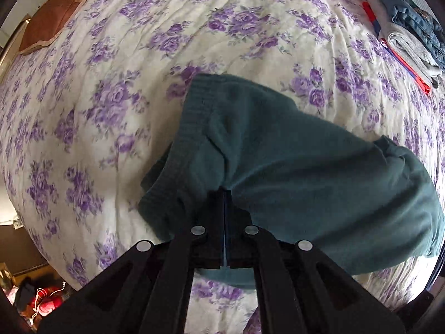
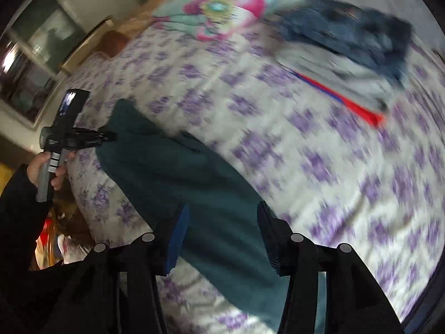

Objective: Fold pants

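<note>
Lying on the floral bedspread (image 1: 116,64), the teal pants (image 1: 292,153) are spread with the ribbed waistband toward the left and the legs running off to the right. The left gripper (image 1: 225,194) has its jaws pressed together on the near edge of the pants, close to the waistband. The left wrist view is sharp and shows that pinch plainly. The right wrist view is smeared with blur, but it alone shows the right gripper (image 2: 222,233), jaws spread wide above the pants (image 2: 178,172) and holding nothing, and the person's left hand (image 2: 46,171) on the handle of the left gripper (image 2: 111,137). A stack of folded clothes (image 1: 408,27) sits at the far right of the bed.
</note>
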The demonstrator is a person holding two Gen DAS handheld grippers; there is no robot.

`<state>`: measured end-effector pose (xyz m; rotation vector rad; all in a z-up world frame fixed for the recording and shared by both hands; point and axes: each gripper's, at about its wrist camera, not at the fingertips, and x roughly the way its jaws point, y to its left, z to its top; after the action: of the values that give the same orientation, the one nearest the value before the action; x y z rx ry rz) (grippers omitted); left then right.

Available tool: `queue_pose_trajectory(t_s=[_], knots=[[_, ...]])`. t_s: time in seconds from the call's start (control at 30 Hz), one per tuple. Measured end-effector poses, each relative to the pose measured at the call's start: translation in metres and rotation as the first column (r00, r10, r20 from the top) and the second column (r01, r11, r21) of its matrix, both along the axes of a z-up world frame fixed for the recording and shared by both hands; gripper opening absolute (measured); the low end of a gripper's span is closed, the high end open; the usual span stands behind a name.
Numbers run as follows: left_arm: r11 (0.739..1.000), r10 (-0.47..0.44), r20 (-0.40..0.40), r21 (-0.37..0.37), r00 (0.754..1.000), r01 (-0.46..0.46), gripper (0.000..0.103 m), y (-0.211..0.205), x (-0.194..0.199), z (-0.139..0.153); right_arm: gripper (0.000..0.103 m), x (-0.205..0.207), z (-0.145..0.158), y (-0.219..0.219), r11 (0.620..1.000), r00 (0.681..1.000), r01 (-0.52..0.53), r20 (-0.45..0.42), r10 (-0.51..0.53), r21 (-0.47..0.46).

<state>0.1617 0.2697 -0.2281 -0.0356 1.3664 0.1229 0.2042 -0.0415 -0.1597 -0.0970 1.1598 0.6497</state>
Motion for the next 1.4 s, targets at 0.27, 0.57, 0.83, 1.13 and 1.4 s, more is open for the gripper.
queue_pose_trajectory(t_s=[0.27, 0.57, 0.83, 1.13, 1.4], knots=[[1.0, 0.014, 0.064, -0.016, 0.998, -0.013, 0.002, 0.001, -0.011, -0.003, 0.027, 0.076, -0.043, 0.124, 0.913, 0.918, -0.397, -0.037, 0.395, -0.096], [0.996, 0.04, 0.073, -0.084, 0.997, -0.033, 0.002, 0.013, -0.018, -0.004, 0.026, 0.065, -0.075, 0.146, 0.844, 0.852, -0.522, -0.12, 0.509, -0.124], [0.995, 0.032, 0.071, -0.096, 0.997, -0.025, 0.002, 0.019, -0.014, -0.005, 0.008, 0.058, -0.087, 0.143, 0.858, 0.856, -0.507, -0.158, 0.492, -0.079], [0.999, 0.039, 0.065, -0.03, 0.997, -0.037, 0.002, 0.021, 0.0, -0.005, 0.006, 0.098, -0.082, 0.122, 0.94, 0.938, -0.338, -0.093, 0.333, -0.048], [1.0, 0.004, 0.064, 0.019, 0.998, -0.005, 0.001, 0.023, 0.011, 0.008, 0.056, 0.105, -0.073, 0.104, 0.962, 0.96, -0.262, -0.124, 0.252, -0.072]])
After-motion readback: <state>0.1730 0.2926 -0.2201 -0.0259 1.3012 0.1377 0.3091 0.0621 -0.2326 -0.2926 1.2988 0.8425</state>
